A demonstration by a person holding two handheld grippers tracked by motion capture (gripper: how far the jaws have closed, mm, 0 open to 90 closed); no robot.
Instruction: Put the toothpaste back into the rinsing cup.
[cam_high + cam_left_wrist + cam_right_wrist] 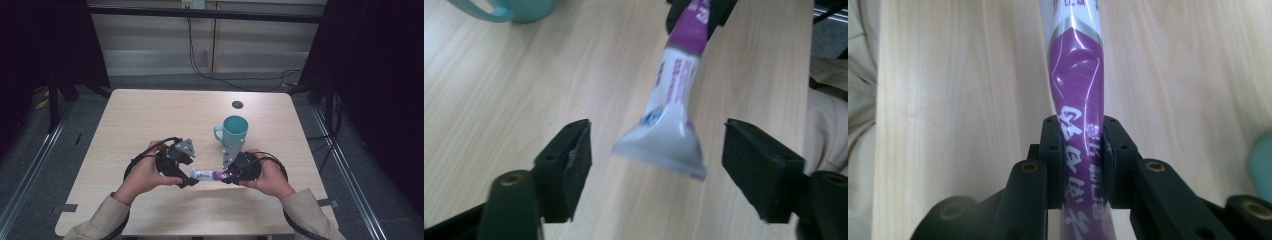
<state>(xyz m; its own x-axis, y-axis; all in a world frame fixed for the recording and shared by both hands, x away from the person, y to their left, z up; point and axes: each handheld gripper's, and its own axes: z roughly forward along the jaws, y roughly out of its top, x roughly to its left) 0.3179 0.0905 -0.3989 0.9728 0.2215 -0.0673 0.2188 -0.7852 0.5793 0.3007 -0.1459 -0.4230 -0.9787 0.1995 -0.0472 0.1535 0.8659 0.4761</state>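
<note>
Toothpaste tube [209,175], white at its crimped end and purple toward the other, hangs level above the pale wooden bench [150,115] between two hand-held tongs. The right tongs [226,176] are clamped on the purple end, their black jaws pressed tight against both sides of the tube [1079,135]. The left tongs [189,177] stand wide apart, one jaw on either side of the flat crimped end [663,145], touching neither face of it. A person's left hand [145,175] and right hand [270,177] grip the tools, beige sleeves entering from the near edge. A teal mug [234,131] stands upright on the bench just beyond the right tongs, handle turned to the left. A small dark round mark [237,104] sits farther back on the benchtop.
</note>
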